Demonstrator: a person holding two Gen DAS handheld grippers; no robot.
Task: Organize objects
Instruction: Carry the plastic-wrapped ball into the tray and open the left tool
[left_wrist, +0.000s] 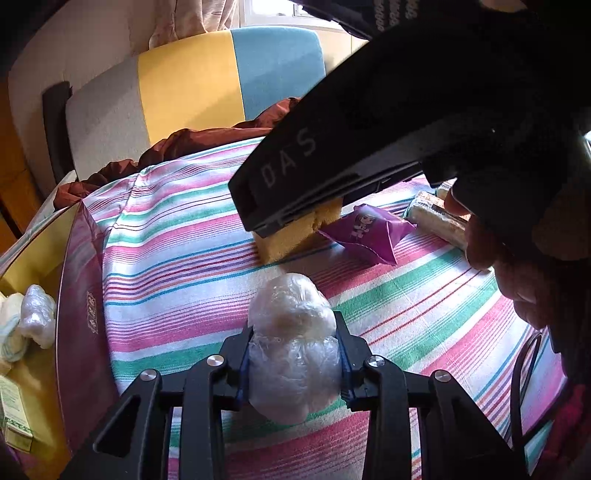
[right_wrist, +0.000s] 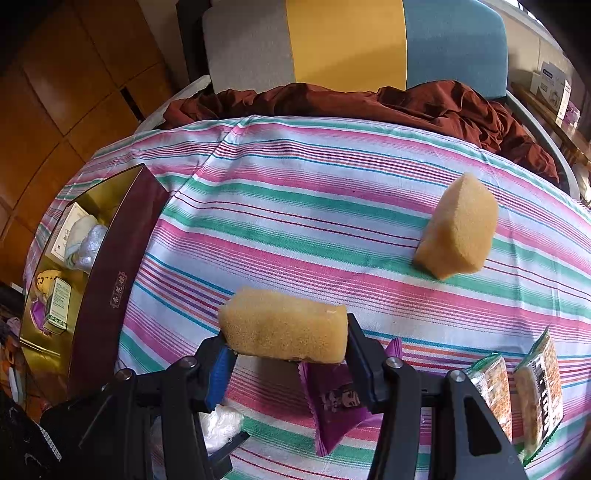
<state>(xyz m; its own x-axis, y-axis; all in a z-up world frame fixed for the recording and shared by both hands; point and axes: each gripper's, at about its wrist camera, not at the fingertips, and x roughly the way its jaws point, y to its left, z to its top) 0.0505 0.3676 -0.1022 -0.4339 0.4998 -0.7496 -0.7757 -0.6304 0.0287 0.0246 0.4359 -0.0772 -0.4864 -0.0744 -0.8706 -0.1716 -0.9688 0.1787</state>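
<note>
My left gripper (left_wrist: 291, 328) is shut on a white bundle wrapped in clear plastic (left_wrist: 291, 354), held just over the striped cloth (left_wrist: 177, 258). My right gripper (right_wrist: 288, 339) is shut on a yellow sponge (right_wrist: 284, 326), gripped by its two ends above a purple snack packet (right_wrist: 332, 406). A second yellow sponge (right_wrist: 458, 229) lies on the cloth farther off to the right. In the left wrist view the right gripper's black body (left_wrist: 369, 140) crosses overhead, with a sponge (left_wrist: 291, 240) showing under its end.
A maroon box with a gold inside (right_wrist: 110, 273) stands open at the left, holding a plastic-wrapped bundle (left_wrist: 37, 314), small cartons and other items. Two wrapped snack packs (right_wrist: 517, 387) lie at the right. Rumpled brown fabric (right_wrist: 406, 99) and a headboard lie beyond.
</note>
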